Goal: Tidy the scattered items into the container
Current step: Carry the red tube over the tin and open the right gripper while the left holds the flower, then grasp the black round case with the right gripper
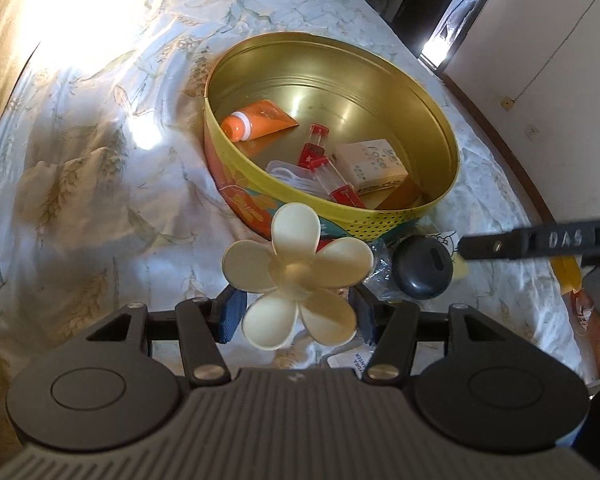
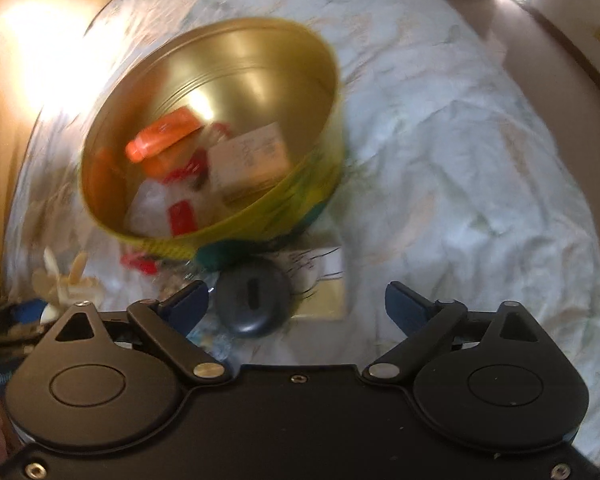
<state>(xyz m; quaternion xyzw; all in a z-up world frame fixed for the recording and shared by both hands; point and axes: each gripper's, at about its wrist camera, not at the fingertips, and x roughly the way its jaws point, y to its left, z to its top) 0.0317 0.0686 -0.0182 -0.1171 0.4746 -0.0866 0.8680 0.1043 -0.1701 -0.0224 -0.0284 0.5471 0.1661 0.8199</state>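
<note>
A round yellow tin (image 1: 252,200) stands open on the bed, holding an orange tube (image 1: 260,120), red-capped clear bottles (image 1: 320,152) and a white box (image 1: 370,164). My left gripper (image 1: 300,312) is shut on a cream flower-shaped hair clip (image 1: 296,276), held just in front of the tin's near wall. A dark round case (image 1: 422,268) lies on the sheet beside the tin. In the blurred right wrist view my right gripper (image 2: 296,300) stands wide open over that case (image 2: 252,304), with nothing between its pads. The tin (image 2: 260,220) is beyond it.
A crinkled clear wrapper (image 1: 378,264) and a pale card (image 2: 324,296) lie by the case, and a small red item (image 2: 140,262) sits left of them. The floral sheet (image 1: 100,160) is rumpled. A wall (image 1: 540,40) borders the bed on the right, a yellow pillow (image 2: 4,80) on the left.
</note>
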